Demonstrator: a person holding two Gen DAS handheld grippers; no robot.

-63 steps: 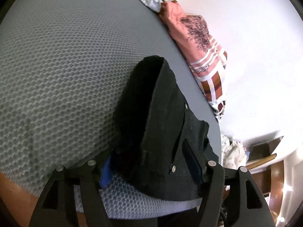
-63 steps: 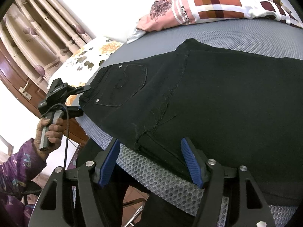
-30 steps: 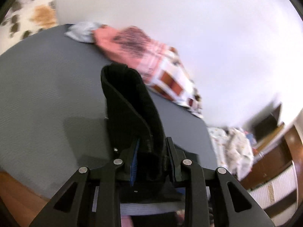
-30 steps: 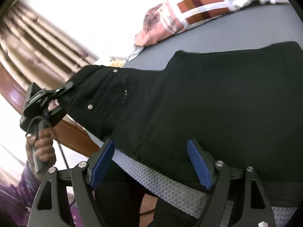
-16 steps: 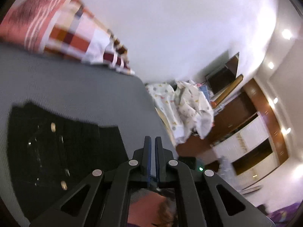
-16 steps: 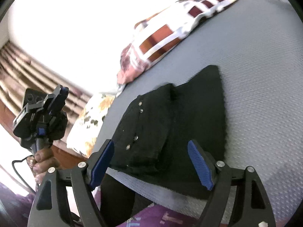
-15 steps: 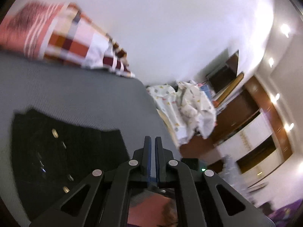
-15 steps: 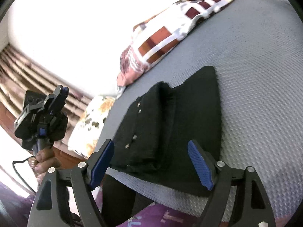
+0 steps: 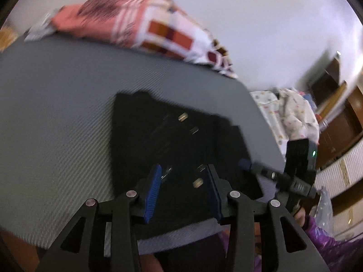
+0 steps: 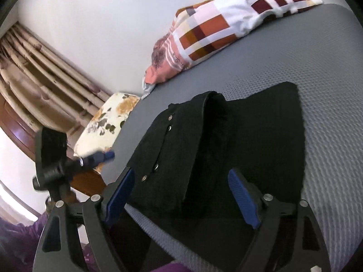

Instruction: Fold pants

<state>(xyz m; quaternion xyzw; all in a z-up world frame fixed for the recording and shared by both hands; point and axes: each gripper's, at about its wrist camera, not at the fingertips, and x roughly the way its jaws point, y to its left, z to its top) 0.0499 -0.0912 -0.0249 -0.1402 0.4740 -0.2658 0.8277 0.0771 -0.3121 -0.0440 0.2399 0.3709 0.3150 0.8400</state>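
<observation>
Jaws first: the left gripper (image 9: 183, 176) has its blue-padded fingers (image 9: 152, 189) spread apart with nothing pinched between them, just hanging above the near edge of the folded black denim pants (image 9: 172, 140). Same deal on the right gripper (image 10: 181, 195), whose blue pads (image 10: 244, 200) sit wide apart and grip nothing, with the cloth showing in the gap between them.

The pants lie in a compact folded bundle on the grey textured mattress (image 10: 322, 74), close to its near edge. In the right wrist view the waistband half with its row of small metal rivets lies doubled over on top of the rest, and the fold there puffs up a bit instead of lying flat. The left wrist view is pretty motion-blurred, but you can make out brass-coloured rivets on the top layer.

Further out, each camera catches the other gripper off the side of the bundle: the right one by the mattress edge in the left view, the left one beside the mattress in the right view.

Past the pants, well apart from them, a pink, white and brown checked pillow (image 10: 211, 34) lies along the far edge against the white wall (image 10: 95, 22). A cream floral cushion (image 10: 109, 122) sits beside the mattress, beige pleated curtains (image 10: 34, 77) hang behind it, and a heap of pale printed laundry (image 9: 292, 115) shows off the other side.
</observation>
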